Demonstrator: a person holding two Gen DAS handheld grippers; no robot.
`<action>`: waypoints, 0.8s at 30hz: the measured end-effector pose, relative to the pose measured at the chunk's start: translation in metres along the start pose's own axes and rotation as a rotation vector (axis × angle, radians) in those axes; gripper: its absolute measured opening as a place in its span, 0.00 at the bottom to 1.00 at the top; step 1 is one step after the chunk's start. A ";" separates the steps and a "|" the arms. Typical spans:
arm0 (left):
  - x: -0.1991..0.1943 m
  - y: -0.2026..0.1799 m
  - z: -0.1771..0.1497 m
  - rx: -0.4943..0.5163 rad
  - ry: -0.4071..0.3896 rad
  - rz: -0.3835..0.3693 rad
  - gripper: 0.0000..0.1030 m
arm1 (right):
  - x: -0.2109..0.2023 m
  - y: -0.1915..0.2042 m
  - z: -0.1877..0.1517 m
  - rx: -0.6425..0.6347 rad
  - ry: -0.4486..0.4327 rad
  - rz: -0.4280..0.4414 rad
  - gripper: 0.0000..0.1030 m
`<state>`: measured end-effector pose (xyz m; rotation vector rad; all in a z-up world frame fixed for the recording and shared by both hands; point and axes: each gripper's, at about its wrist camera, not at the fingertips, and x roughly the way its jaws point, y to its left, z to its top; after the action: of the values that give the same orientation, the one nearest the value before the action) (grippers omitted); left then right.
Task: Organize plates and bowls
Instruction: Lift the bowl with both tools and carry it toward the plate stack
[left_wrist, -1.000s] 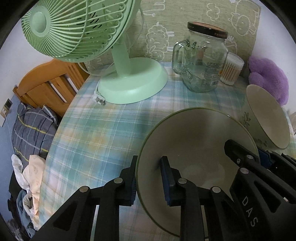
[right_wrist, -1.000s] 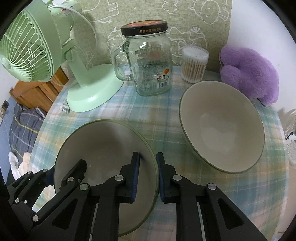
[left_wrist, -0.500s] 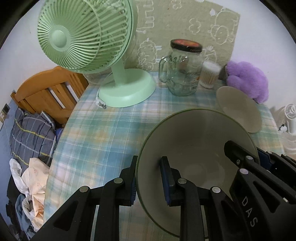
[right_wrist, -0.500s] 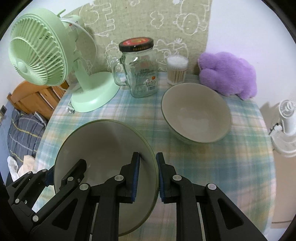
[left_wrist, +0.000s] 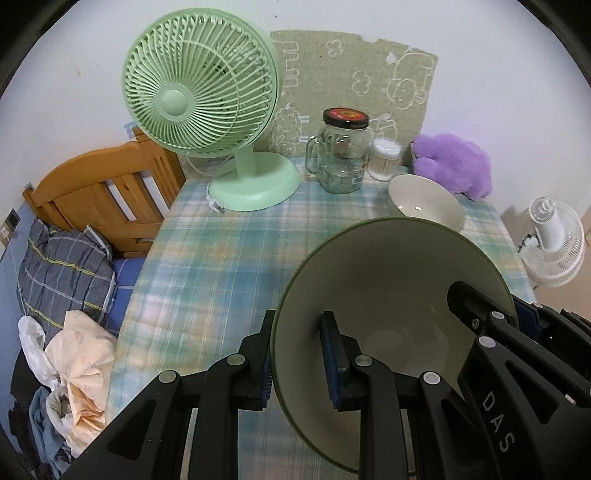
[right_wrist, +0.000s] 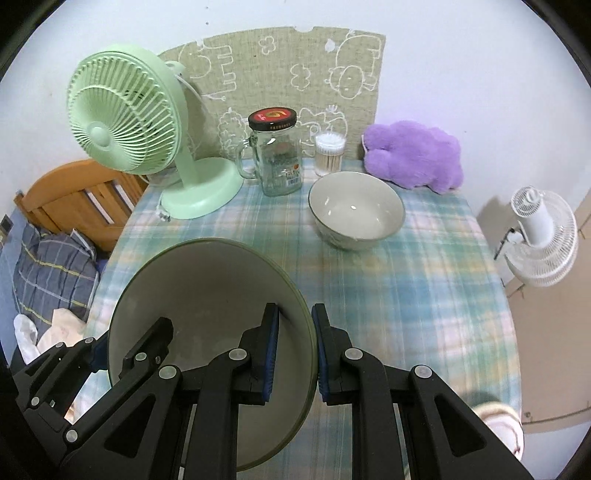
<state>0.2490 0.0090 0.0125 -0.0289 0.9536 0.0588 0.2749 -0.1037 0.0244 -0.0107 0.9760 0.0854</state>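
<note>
Both grippers hold one large green-rimmed bowl (left_wrist: 399, 280) above the checked tablecloth (right_wrist: 406, 288). The left gripper (left_wrist: 297, 354) is clamped narrow on the bowl's left rim, one pad outside and one inside. The right gripper (right_wrist: 293, 354) is clamped in the same way on the right rim. A second, smaller bowl (right_wrist: 356, 210) stands upright on the table farther back, near the glass jar with a handle (right_wrist: 275, 158), the cotton swab container (right_wrist: 329, 154) and the purple plush toy (right_wrist: 413, 160). The green desk fan (right_wrist: 122, 129) stands at the back left, well apart from the small bowl.
</note>
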 end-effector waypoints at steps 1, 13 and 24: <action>-0.004 -0.001 -0.003 0.002 -0.002 -0.003 0.20 | -0.007 0.000 -0.005 0.005 -0.004 -0.006 0.20; -0.044 -0.013 -0.064 0.041 -0.003 -0.058 0.20 | -0.058 -0.007 -0.070 0.046 -0.015 -0.062 0.20; -0.059 -0.026 -0.112 0.098 -0.002 -0.096 0.20 | -0.078 -0.022 -0.128 0.096 -0.020 -0.101 0.21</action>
<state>0.1259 -0.0244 -0.0042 0.0162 0.9512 -0.0762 0.1270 -0.1371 0.0169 0.0285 0.9570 -0.0543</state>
